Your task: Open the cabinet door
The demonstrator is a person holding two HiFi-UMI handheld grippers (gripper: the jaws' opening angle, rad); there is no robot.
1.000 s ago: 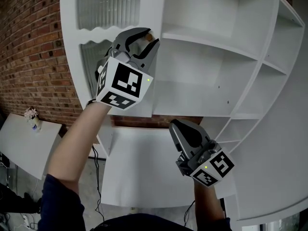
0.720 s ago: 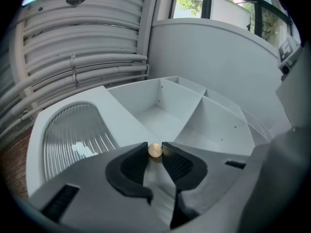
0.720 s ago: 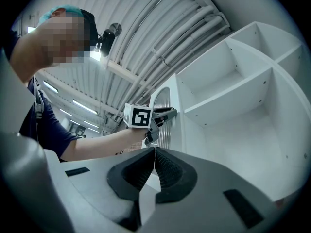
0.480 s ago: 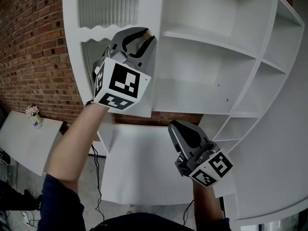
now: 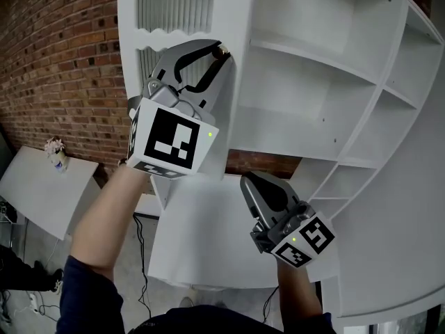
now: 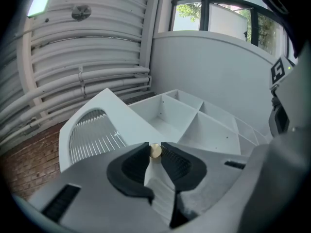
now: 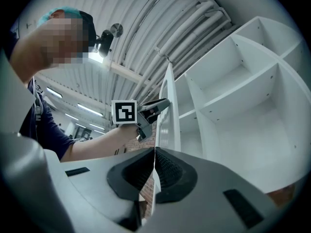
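Observation:
The white cabinet door (image 5: 240,19), with a ribbed glass panel (image 5: 174,5), stands swung out from the open shelves (image 5: 313,54). Its small brass knob (image 5: 221,49) sits between the tips of my left gripper (image 5: 215,54), whose jaws have just been closing and now pinch it. In the left gripper view the knob (image 6: 155,150) is squeezed between both pads, with the door (image 6: 112,110) behind it. My right gripper (image 5: 252,186) hangs lower, in front of the cabinet, shut and empty. Its own view shows the door's edge (image 7: 167,115) and the left gripper (image 7: 163,103) beyond.
A brick wall (image 5: 62,61) runs along the left. A white table (image 5: 35,193) with a small object on it stands at lower left. Another white cabinet face (image 5: 201,242) lies below the grippers. Curved white shelving (image 5: 389,186) fills the right side.
The left gripper's jaws have narrowed onto the knob. The left gripper and the door have come nearer and shifted right in the head view. The right gripper has hardly moved.

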